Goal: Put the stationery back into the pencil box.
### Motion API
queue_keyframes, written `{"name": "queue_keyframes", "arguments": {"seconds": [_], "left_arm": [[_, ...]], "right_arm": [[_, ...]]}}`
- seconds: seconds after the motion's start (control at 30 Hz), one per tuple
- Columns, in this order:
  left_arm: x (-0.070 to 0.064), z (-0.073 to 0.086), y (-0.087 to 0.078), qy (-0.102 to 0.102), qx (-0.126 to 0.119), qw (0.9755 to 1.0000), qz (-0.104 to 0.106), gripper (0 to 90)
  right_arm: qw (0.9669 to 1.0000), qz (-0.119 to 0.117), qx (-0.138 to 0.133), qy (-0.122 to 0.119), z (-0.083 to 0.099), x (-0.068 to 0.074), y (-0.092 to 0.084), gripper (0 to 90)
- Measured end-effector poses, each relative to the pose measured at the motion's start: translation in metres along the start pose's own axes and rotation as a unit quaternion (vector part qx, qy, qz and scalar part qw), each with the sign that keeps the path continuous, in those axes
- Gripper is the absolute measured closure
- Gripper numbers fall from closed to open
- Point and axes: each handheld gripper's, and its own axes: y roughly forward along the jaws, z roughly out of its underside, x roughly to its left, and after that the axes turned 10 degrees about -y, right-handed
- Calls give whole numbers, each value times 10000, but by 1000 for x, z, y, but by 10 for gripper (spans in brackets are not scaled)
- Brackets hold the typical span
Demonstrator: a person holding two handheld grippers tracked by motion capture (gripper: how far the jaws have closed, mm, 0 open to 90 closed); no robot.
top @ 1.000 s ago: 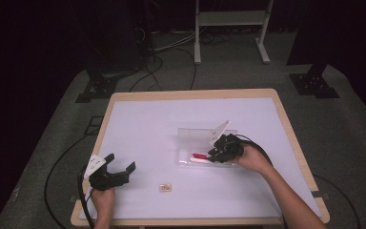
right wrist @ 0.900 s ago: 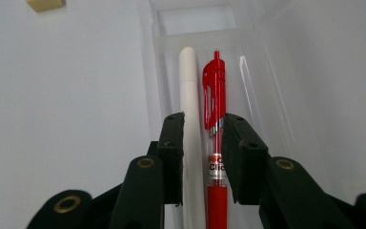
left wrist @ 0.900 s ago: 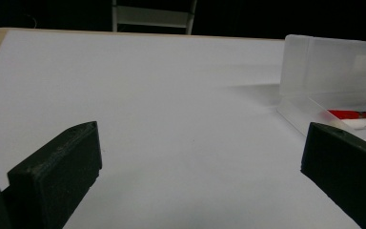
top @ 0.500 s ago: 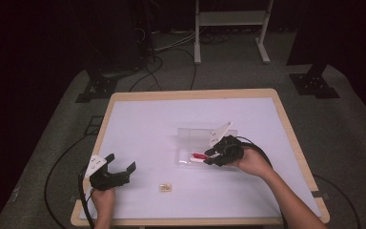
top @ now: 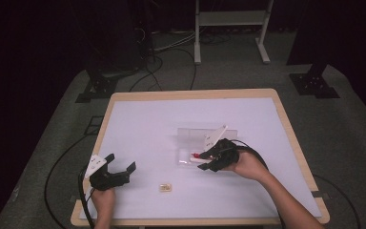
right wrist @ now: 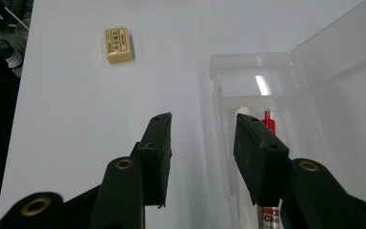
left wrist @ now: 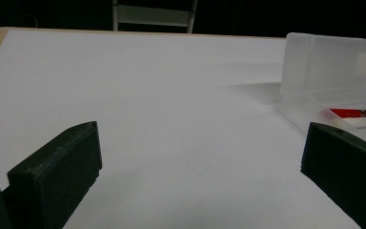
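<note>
I read the step in hand as loading stationery into the clear plastic case (top: 205, 143). The red pen (right wrist: 268, 125) already lies in the case tray, directly under my right gripper (top: 208, 161). That gripper's jaws have just been opening; they now stand half apart with nothing between them, straddling the near wall of the tray, so I judge the pen released.

The left gripper (top: 121, 168) stands wide and holds nothing. From it, the case sits ahead and to the right, lid upright.

Remaining item: the small eraser (top: 165, 187). In the right gripper view it lies on the table (top: 143, 124) ahead and to the left of the jaws, well apart from the case; it is between the two grippers.

Next move, as I judge it: lift the right gripper clear of the tray wall, carry it over the eraser, line the jaws across its short sides, lower and close. The eraser is low and flat, so the pads must come nearly to the table surface.
</note>
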Motion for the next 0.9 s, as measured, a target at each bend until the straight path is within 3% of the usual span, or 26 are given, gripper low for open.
{"name": "queue_keyframes", "arguments": {"seconds": [0.9], "left_arm": [[0, 0, 0, -1, 1, 10000, 7, 0]], "right_arm": [[9992, -260, -149, -269, -24, 19, 12, 510]]}}
